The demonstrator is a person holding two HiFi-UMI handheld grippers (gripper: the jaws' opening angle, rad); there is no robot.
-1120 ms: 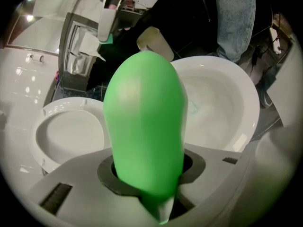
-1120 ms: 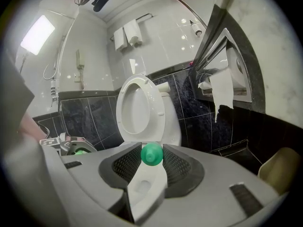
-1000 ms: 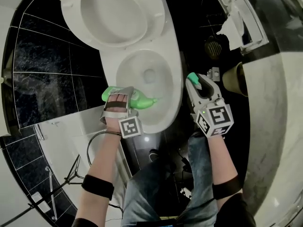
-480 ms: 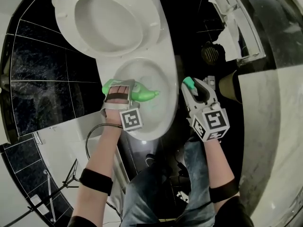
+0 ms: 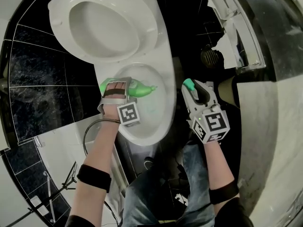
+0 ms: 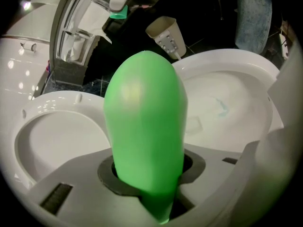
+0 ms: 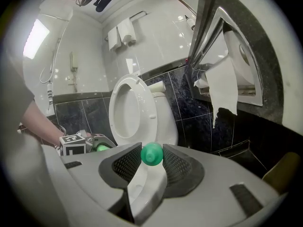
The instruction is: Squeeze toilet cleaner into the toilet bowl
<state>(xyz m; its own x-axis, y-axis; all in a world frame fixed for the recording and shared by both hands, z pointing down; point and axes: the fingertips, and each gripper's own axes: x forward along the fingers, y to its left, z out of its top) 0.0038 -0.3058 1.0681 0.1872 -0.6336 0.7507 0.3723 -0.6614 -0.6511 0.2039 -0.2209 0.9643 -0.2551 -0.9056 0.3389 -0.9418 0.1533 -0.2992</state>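
Note:
My left gripper (image 5: 116,87) is shut on a bright green toilet cleaner bottle (image 5: 138,89). The bottle lies across the left rim of the white toilet bowl (image 5: 166,103), with its nozzle out over the basin. In the left gripper view the bottle (image 6: 144,126) fills the space between the jaws, and a faint teal streak (image 6: 219,107) marks the bowl wall. To the right of the toilet, my right gripper (image 5: 191,86) is shut on the bottle's green cap (image 7: 152,154).
The seat and lid (image 5: 104,22) stand raised at the back. On the right wall is a toilet paper holder (image 5: 232,27) with a hanging sheet. A floor drain (image 5: 209,56) and a tan container (image 5: 228,86) sit on the dark floor. A cable (image 5: 90,136) loops at the lower left.
My left gripper has carried the bottle along the bowl's left rim toward the raised seat, so its nozzle now reaches further over the basin. The right gripper still holds the cap beside the toilet.

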